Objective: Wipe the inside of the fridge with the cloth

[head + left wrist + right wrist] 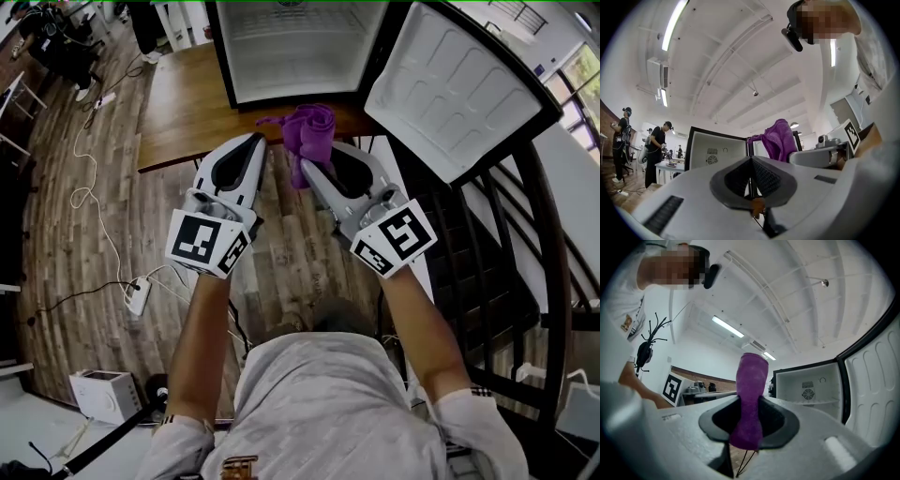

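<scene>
**A:** Which step is this?

**B:** The carry-in, I'd say. The right gripper [305, 167] has its jaws closed on the cloth [310, 129], pinching it low so that most of it stands up in a bunch past the tips. The cloth is just in front of the fridge [291, 52], outside its open mouth and touching none of its walls

**A:** And the other one?

**B:** The left gripper [751, 160] has its jaws pressed together with nothing between them. It also hangs in front of the fridge, just beside the cloth, on the side away from the door [452, 89]

**A:** Is the fridge ready for wiping?

**B:** The door is swung wide, and the inside looks white and bare as far as I can see, with a round grille [808, 393] on the back wall. Judging by where the cloth is, no wiping has begun

**A:** So what does the next move call for?

**B:** Reaching forward past the fridge's front edge and laying the cloth on an inner wall or the floor. Since the grip is low on the cloth, the right gripper probably needs tilting so the loose bunch meets the surface before the hard tips do. The left one seems to have no job here, so it is best kept clear of the mouth
</scene>
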Demonstrator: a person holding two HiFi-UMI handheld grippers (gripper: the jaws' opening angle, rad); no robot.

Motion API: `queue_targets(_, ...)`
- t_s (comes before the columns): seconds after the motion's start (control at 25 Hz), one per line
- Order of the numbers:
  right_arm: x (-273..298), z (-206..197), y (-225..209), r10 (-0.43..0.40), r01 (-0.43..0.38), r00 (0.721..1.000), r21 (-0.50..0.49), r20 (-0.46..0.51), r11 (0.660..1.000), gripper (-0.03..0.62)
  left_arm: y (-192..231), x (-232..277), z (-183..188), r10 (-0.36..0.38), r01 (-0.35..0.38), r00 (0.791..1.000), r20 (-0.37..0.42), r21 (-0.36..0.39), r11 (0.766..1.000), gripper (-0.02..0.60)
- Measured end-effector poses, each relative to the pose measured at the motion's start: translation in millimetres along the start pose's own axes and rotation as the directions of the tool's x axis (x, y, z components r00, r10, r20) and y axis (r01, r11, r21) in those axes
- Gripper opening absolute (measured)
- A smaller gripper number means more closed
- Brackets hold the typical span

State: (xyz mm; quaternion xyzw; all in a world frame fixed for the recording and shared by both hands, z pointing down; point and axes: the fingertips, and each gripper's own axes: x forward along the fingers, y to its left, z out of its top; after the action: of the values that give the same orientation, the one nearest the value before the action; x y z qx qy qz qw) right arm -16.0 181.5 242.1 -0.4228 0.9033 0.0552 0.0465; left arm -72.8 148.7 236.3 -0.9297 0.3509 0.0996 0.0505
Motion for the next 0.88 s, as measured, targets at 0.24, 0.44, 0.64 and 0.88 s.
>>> queue_targets(0.24, 25.3, -6.9, -9.1, 0.006, -0.006, 1.0, -0.013, -0.01, 1.0, 0.106, 25.7, 5.3, -4.6, 0.013, -0.013, 1.0, -0.006, -0.016, 1.0, 0.0)
queue_targets(0.44, 49.1, -15.5, -24.4, 0.028, -0.028, 1.0, -0.019, -0.007, 0.999, 0.106, 48.3, 19.9, -13.1, 0.03, -0.03, 0.999, -0.016, -0.006, 1.0, 0.0)
queue_targets(0.64, 78.1, -26.2, -53.0, 0.054, -0.054, 0.999, -0.018, -0.006, 0.998, 0.106, 76.2, 45.7, -25.3, 0.051, -0.05, 0.998, -0.029, 0.007, 0.999, 0.0)
queue_targets(0.88, 110.1, -39.2, -83.3, 0.094, -0.095, 0.995, -0.049, -0.021, 0.994, 0.106, 108.9, 77.2, -39.3, 0.086, -0.085, 0.996, -0.036, 0.015, 0.996, 0.0)
